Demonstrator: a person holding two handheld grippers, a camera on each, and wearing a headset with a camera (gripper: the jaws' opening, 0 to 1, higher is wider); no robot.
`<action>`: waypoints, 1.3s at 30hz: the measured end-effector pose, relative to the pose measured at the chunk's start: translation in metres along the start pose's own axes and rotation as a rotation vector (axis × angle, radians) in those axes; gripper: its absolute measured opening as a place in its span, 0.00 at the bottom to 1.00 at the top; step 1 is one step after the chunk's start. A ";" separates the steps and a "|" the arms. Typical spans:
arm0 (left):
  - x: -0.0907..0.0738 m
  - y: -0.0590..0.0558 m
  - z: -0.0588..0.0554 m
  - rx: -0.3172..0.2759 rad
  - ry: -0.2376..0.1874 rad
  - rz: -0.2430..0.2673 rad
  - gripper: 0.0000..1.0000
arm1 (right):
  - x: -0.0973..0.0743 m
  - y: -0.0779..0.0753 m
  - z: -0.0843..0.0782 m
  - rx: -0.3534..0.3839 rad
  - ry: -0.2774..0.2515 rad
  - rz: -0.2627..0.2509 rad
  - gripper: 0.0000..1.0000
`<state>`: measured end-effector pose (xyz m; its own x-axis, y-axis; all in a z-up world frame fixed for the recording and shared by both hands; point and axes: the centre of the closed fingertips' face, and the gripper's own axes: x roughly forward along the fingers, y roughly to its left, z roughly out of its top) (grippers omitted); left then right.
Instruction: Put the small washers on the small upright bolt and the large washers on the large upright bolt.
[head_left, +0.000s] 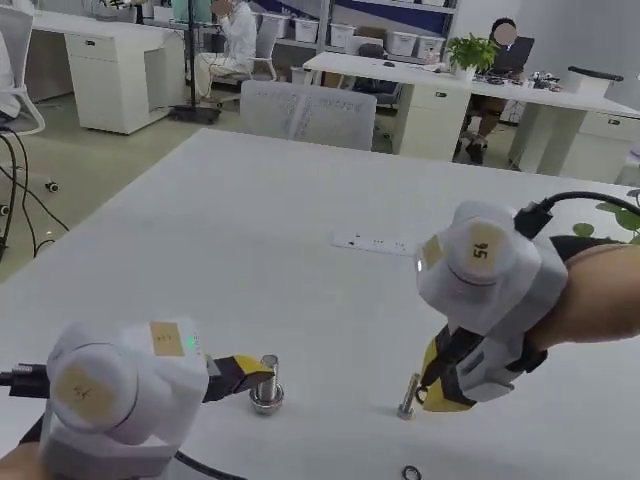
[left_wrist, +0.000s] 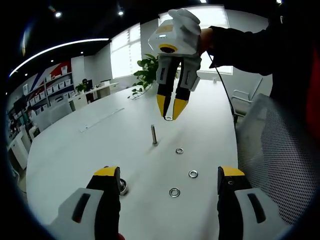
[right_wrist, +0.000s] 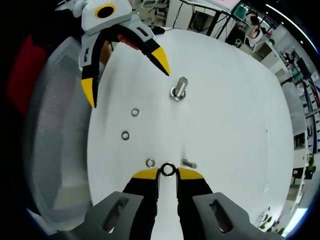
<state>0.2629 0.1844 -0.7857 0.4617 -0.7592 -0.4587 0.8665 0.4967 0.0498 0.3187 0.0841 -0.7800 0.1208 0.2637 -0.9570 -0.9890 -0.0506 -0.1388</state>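
The large upright bolt (head_left: 267, 383) stands on a wide base at the near left of the white table (head_left: 250, 250). My left gripper (head_left: 255, 378) is open beside it, and the bolt (left_wrist: 122, 186) peeks from behind the left finger (left_wrist: 106, 175). The small upright bolt (head_left: 408, 396) stands to the right. My right gripper (head_left: 436, 396) hangs just above and beside it, shut on a washer (right_wrist: 167, 170). Its tips (left_wrist: 169, 112) point down over the small bolt (left_wrist: 154, 135). Three loose washers (left_wrist: 179, 150) (left_wrist: 193, 173) (left_wrist: 174, 192) lie on the table near the front edge.
A flat white strip (head_left: 372, 243) lies in the middle of the table. Grey chairs (head_left: 308, 112) stand at the far edge, and a mesh chair (left_wrist: 280, 150) is at my side. Office desks with seated people are beyond.
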 end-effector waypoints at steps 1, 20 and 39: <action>0.000 -0.001 0.000 0.001 0.001 -0.003 0.79 | -0.002 -0.002 -0.002 0.002 0.002 -0.006 0.14; 0.004 -0.003 -0.002 -0.003 0.028 -0.019 0.79 | -0.019 -0.030 -0.015 0.028 0.003 -0.044 0.14; 0.019 -0.003 -0.008 -0.012 0.039 -0.052 0.79 | -0.001 -0.033 -0.006 -0.006 0.011 -0.006 0.14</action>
<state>0.2669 0.1719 -0.8014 0.4080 -0.7673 -0.4947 0.8866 0.4623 0.0143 0.3520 0.0801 -0.7757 0.1274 0.2537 -0.9588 -0.9878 -0.0548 -0.1458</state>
